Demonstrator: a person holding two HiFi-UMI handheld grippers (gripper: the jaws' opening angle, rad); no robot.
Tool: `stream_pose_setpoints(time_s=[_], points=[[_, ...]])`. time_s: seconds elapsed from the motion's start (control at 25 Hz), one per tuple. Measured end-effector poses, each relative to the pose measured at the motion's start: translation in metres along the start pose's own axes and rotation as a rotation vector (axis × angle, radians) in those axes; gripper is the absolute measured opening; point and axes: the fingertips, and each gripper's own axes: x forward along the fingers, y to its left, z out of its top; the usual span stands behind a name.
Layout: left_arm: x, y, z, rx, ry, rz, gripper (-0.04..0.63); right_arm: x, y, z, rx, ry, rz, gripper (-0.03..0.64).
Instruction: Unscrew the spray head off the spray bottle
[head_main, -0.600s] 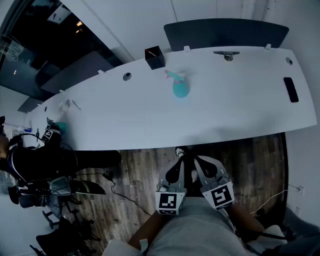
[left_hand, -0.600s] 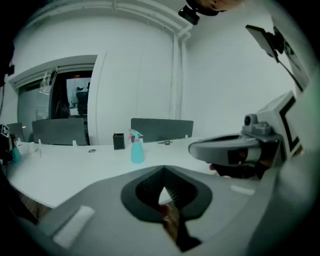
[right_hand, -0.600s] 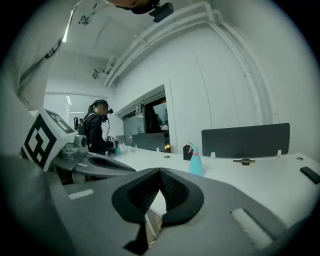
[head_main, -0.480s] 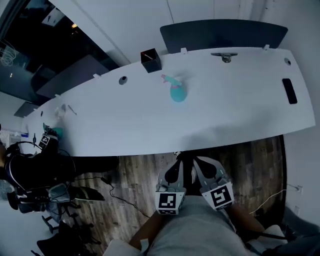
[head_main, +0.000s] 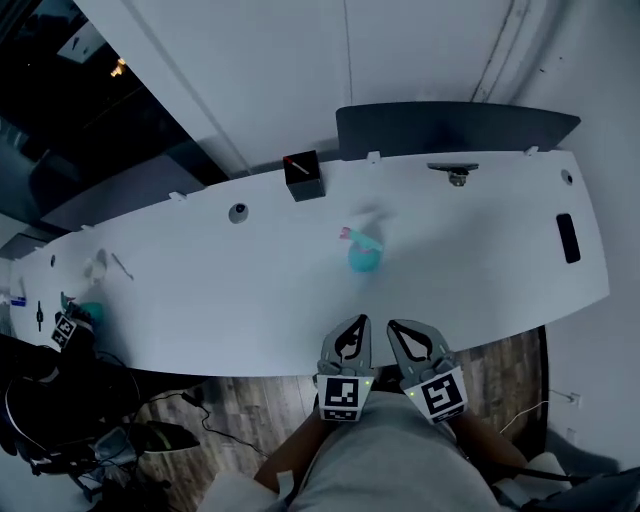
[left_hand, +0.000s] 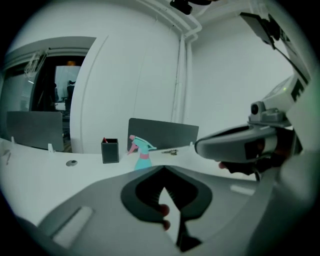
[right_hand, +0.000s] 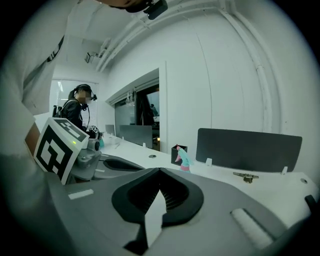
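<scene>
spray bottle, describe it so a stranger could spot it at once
On the long white table, find the dark screen at the far edge. Near the black cup beside it stands the spray bottle. Its teal body and pink head set it apart.

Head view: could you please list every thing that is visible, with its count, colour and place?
table: 1, white, across the middle
spray bottle: 1, teal with pink head, upright at table centre
pen holder: 1, black, far edge, left of the bottle
divider panel: 1, dark, behind the far edge
metal clamp: 1, grey, far edge
flat object: 1, black, right end
grommet: 1, dark, left of the holder
floor: brown wood, bottom
other person: 1, dark clothing, lower left
left gripper: grey, shut, empty
right gripper: grey, shut, empty
</scene>
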Motion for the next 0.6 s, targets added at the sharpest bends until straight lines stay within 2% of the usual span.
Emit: stream_pose_setpoints(time_s=[0.2,0.28,0.4,0.48,0.6], points=[[0.03,0.029,-0.003,-0.031,0.012,-0.018,0.002,0.04,-0.007,0.005,-0.047,0.069,0.016,0.0],[0.039,0.034,-0.006,-0.039,0.027,-0.017,0.002,0.048,-0.011,0.0,-0.02,0.106,0.017,0.0],[0.048,0.038,-0.009,-0.007,0.054,0.007,0.002,0.055,-0.021,-0.011,0.0,0.161,0.03,0.0],[0.058,0.046,-0.012,0.006,0.066,0.018,0.002,0.063,-0.027,-0.013,-0.009,0.167,0.044,0.0],[0.071,0.055,-0.02,-0.026,0.106,0.04,0.002,0.07,-0.03,-0.013,-0.01,0.169,0.085,0.0]])
